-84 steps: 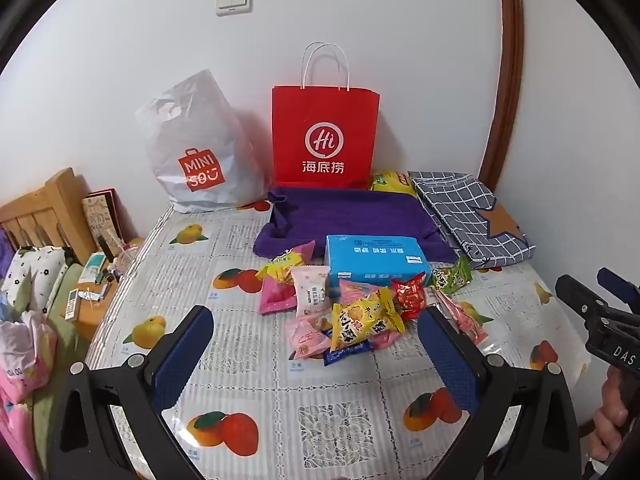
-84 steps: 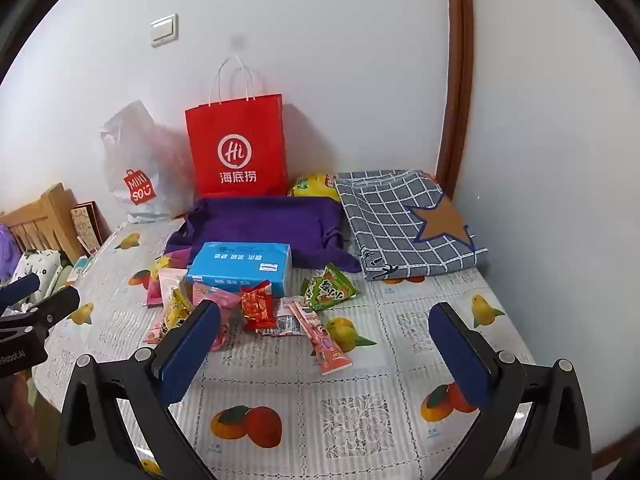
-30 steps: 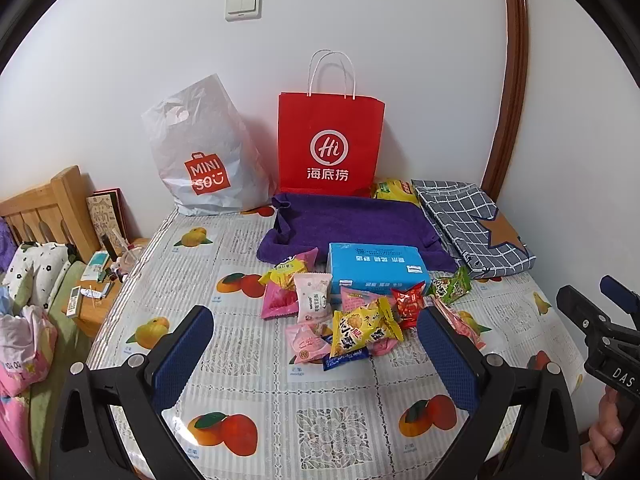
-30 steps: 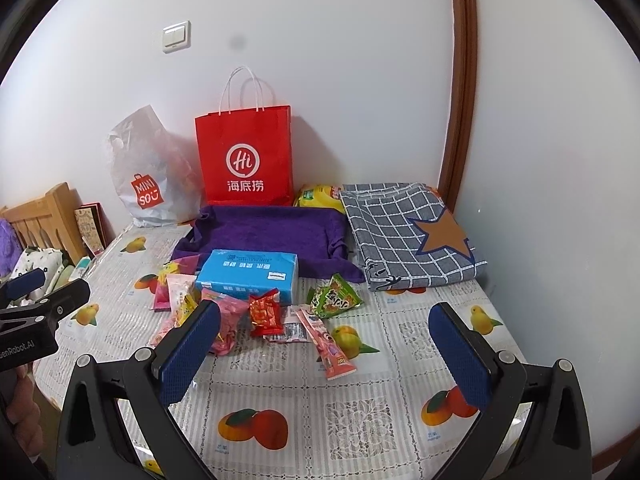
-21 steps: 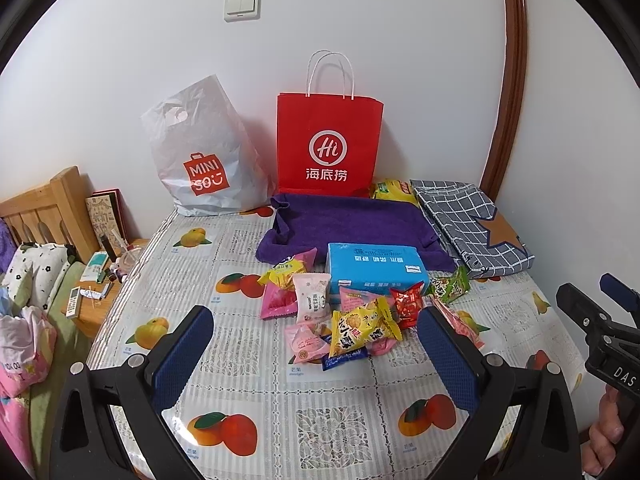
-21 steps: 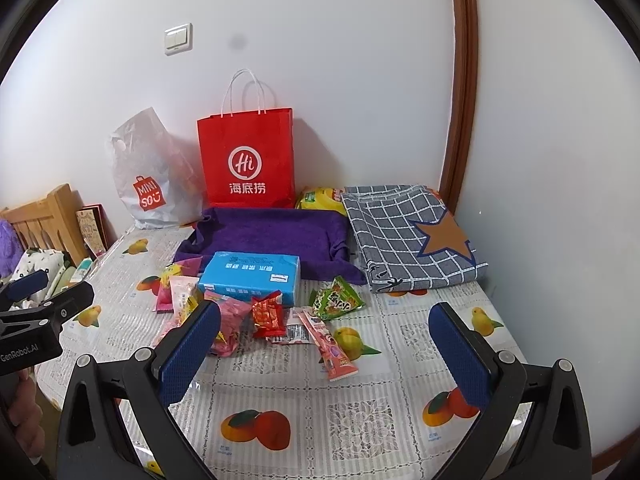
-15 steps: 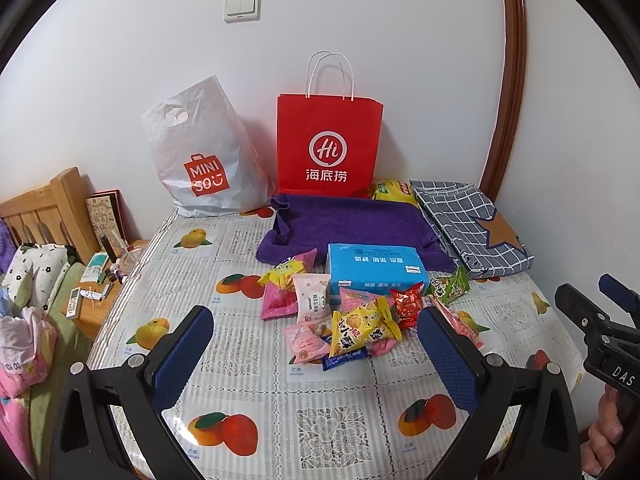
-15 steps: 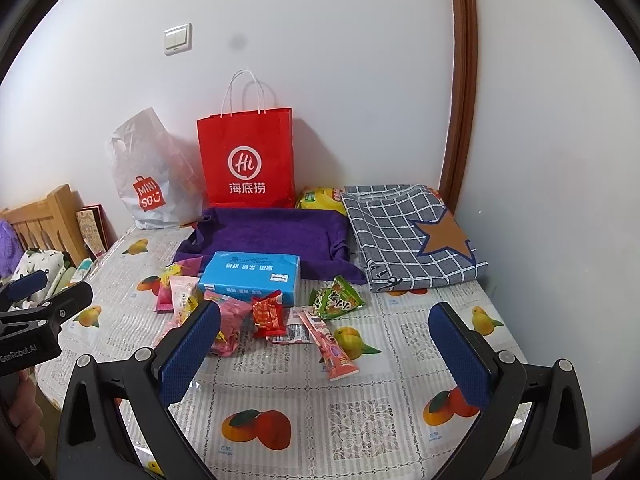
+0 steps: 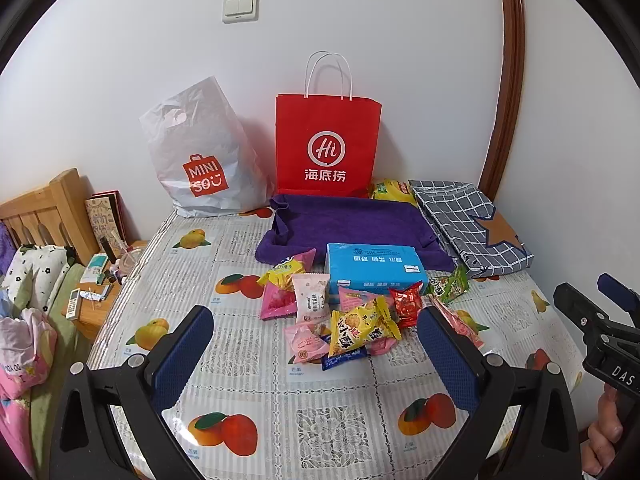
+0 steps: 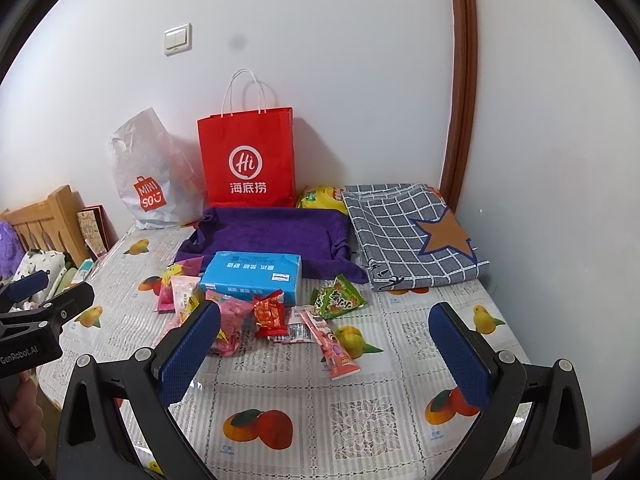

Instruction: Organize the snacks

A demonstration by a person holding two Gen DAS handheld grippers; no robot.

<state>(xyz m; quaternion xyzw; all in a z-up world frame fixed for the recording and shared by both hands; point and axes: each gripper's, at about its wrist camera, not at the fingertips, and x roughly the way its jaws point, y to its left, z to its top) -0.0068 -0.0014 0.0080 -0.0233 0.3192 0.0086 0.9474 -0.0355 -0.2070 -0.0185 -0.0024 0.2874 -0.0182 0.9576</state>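
Several snack packets lie in a loose pile mid-table: a yellow packet (image 9: 362,330), a red packet (image 9: 407,303) (image 10: 271,314), a green packet (image 9: 447,285) (image 10: 337,297), pink packets (image 9: 306,342) and a long pink stick (image 10: 331,344). A blue box (image 9: 374,269) (image 10: 252,272) sits behind them, in front of a purple fabric tray (image 9: 348,222) (image 10: 272,232). My left gripper (image 9: 316,350) is open and empty, held above the table's near side. My right gripper (image 10: 325,344) is open and empty, to the right of the left one.
A red paper bag (image 9: 327,148) and a white Miniso bag (image 9: 200,160) stand against the back wall. A folded checked cloth (image 10: 412,232) and a yellow bag (image 10: 320,198) lie at the back right. The table (image 9: 280,412) has a fruit-print cover. A bed and nightstand (image 9: 92,288) are left.
Both grippers have drifted back and slightly up from the table over the last seconds. Both stay open and empty. The snacks have not moved.
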